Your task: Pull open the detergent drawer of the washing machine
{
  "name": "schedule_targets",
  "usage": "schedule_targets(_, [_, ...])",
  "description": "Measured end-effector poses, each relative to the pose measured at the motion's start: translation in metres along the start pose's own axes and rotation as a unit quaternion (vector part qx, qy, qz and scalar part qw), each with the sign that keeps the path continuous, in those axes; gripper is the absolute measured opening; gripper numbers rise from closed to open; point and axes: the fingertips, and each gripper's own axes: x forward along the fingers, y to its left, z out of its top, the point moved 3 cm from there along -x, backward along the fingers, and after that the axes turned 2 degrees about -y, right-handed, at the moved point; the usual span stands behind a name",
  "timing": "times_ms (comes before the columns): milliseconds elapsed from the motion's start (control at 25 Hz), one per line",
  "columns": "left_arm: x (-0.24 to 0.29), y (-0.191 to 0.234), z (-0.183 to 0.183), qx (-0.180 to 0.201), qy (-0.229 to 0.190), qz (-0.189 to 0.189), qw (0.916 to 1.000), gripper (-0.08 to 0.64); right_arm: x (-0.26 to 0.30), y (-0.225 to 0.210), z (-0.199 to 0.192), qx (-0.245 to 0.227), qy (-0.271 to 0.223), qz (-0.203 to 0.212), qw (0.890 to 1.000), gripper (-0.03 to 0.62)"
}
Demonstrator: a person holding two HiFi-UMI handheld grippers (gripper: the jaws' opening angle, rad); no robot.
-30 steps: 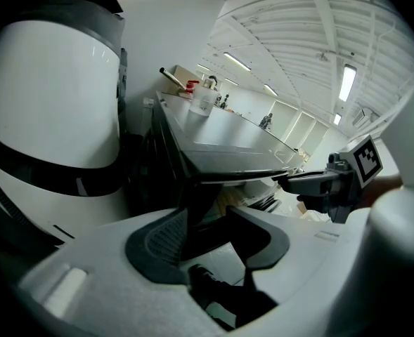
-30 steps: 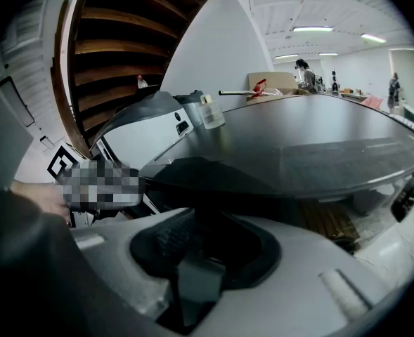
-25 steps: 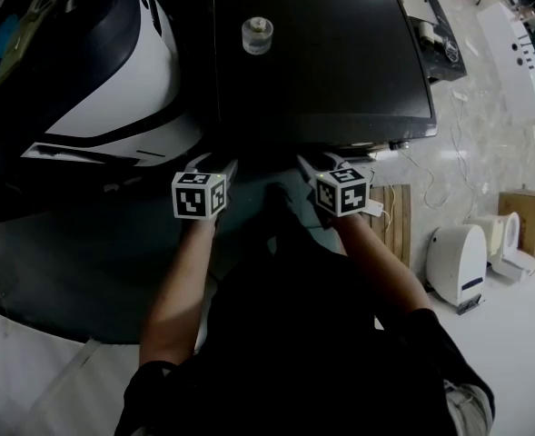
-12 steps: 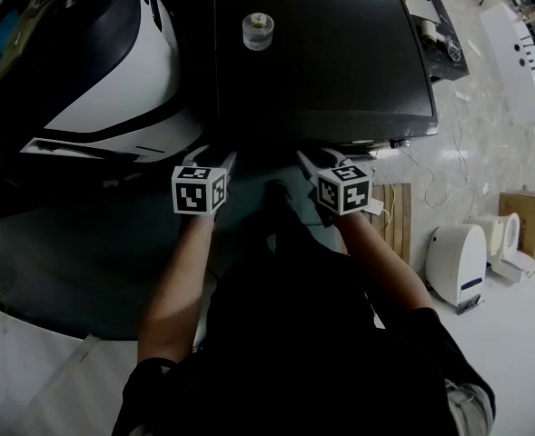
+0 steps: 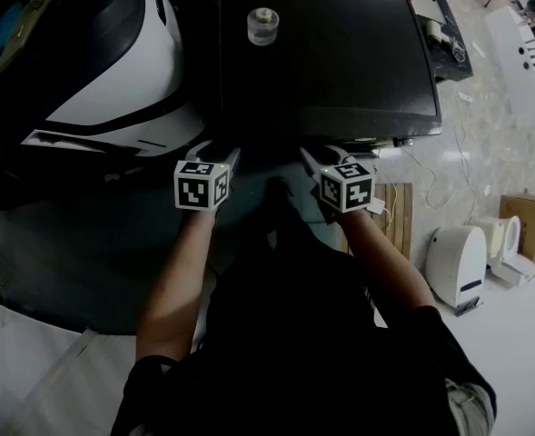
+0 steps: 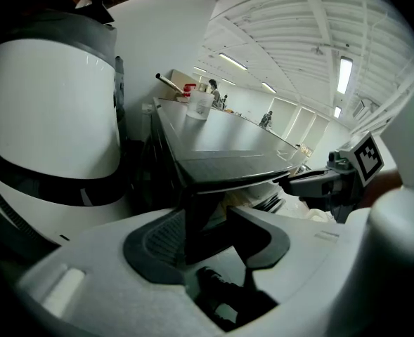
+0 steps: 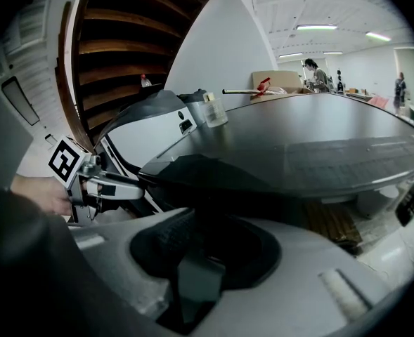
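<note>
Head view, left to right. At upper left, a white rounded appliance [image 5: 113, 80]. Beside it, left gripper [image 5: 214, 155], jaws spread and grasping nothing, aimed at the front edge of the dark washing machine [image 5: 326, 53] at upper centre. Right gripper [image 5: 323, 158] near the same edge, jaws likewise spread, empty. Detergent drawer not visible, probably on the hidden front face. Nothing done yet: still to reach, grip and pull.

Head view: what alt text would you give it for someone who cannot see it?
Seen from above, a person holds a left gripper and a right gripper, each carrying a marker cube, close to the front edge of a dark-topped washing machine. A small clear jar stands on its top.
</note>
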Motion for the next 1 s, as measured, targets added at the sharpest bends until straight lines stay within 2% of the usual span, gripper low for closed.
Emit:
schedule_targets(160, [0.000,0.004,0.000,0.002,0.004,0.012,0.9999,0.163,0.002,0.001,0.000,-0.003,0.001,-0.003,1.000,0.109])
schedule_targets(400, [-0.001,-0.001,-0.002,-0.006,0.006,0.015,0.9999,0.164,-0.001,0.001,-0.003,-0.022,0.001,-0.006,1.000,0.107])
schedule_targets(600, [-0.008,-0.005,-0.010,-0.008,0.009,0.021,0.9997,0.160,-0.009,0.005,-0.011,-0.014,-0.002,-0.004,1.000,0.094])
schedule_targets(880, [-0.020,-0.011,-0.024,-0.015,0.013,0.014,0.9997,0.146,-0.020,0.013,-0.025,-0.014,-0.002,-0.007,1.000,0.094])
schedule_targets(1000, [-0.025,-0.010,-0.030,-0.028,0.014,0.002,0.9995,0.115,-0.024,0.013,-0.030,-0.018,0.003,-0.002,1.000,0.094])
